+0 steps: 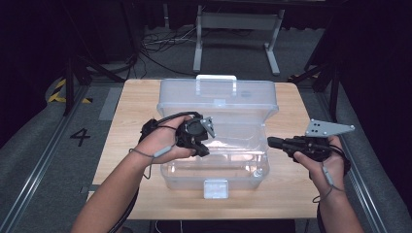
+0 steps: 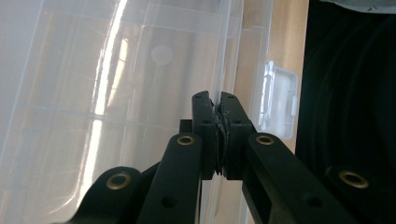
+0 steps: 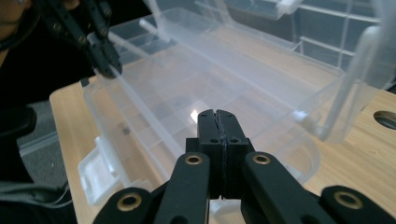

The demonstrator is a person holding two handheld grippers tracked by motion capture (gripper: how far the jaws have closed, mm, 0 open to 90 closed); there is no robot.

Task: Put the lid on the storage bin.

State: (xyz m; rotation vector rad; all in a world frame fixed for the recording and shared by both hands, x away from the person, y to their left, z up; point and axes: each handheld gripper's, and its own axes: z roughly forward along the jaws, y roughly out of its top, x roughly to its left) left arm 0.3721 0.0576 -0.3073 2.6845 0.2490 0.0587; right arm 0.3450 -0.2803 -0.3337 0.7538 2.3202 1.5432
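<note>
The wooden tabletop (image 1: 126, 145) carries one big thing — a clear plastic storage box (image 1: 214, 170) standing in its middle, with its lid (image 1: 217, 94) swung up and back behind it, white handle (image 1: 216, 77) at the top. At the near wall of the box sits a white latch (image 1: 215, 188), hanging loose.

Your left gripper (image 1: 203, 151) is at the box's left side, and the left gripper view shows its jaws pinched onto a thin clear wall (image 2: 219, 88) of the box — the rim, as far as the right gripper view lets you judge, where that gripper (image 3: 106, 65) bites the left edge. Your right gripper (image 1: 272, 141) hovers just off the box's right wall, jaws pressed together on nothing, tips pointed at the box.

By the look of it, you are steadying or shifting the open box with the left hand, and the right is not yet engaged. The next move likely calls for opening the right jaws and taking the right rim opposite the left grip, so the box does not twist. Keep the left pinch light; thin plastic flexes and can slip.
</note>
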